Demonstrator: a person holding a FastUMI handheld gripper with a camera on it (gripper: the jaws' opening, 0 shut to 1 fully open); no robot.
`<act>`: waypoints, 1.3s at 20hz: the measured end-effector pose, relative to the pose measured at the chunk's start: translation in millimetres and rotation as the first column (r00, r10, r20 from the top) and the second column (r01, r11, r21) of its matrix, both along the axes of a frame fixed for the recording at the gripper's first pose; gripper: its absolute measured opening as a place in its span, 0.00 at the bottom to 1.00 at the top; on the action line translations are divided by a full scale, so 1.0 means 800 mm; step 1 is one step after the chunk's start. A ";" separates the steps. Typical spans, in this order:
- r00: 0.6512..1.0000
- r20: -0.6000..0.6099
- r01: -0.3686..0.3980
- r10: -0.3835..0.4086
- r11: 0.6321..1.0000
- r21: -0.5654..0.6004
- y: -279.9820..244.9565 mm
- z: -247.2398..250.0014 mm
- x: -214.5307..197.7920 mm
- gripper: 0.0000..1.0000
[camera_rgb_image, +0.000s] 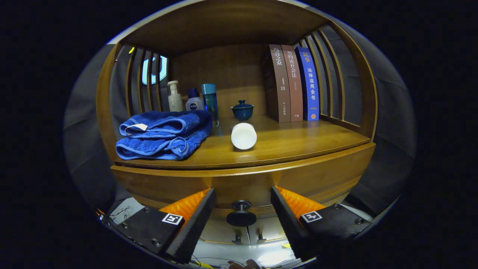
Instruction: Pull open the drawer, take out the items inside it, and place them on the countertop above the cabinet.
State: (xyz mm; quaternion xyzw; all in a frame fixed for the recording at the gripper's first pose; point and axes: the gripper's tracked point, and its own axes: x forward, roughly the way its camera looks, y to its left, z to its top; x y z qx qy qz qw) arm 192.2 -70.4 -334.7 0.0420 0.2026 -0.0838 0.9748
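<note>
My gripper [242, 211]: fingers spread apart, drawer knob [241, 215] between them, untouched | drawer [321, 179]: closed, lower centre | countertop [298, 144]: blue towel [164, 134] at left, white cup [244, 136] at centre.

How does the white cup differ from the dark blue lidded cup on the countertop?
The white cup lies tipped on its side, nearer the drawer knob; the lidded cup stands upright behind it. One is white and uncovered, the other dark and lidded. Both rest on the countertop. The hand-held gripper is open around the knob.
</note>
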 end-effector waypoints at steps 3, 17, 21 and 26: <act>1.000 0.003 -0.007 0.007 0.999 -0.038 -0.001 -0.003 0.000 0.99; 0.999 0.035 -0.030 0.032 0.998 -0.062 -0.001 0.047 -0.011 0.99; 0.993 0.105 -0.042 0.050 0.996 -0.078 0.010 0.103 -0.027 0.99; 0.971 0.229 -0.041 0.063 0.994 -0.097 0.023 0.201 -0.058 0.98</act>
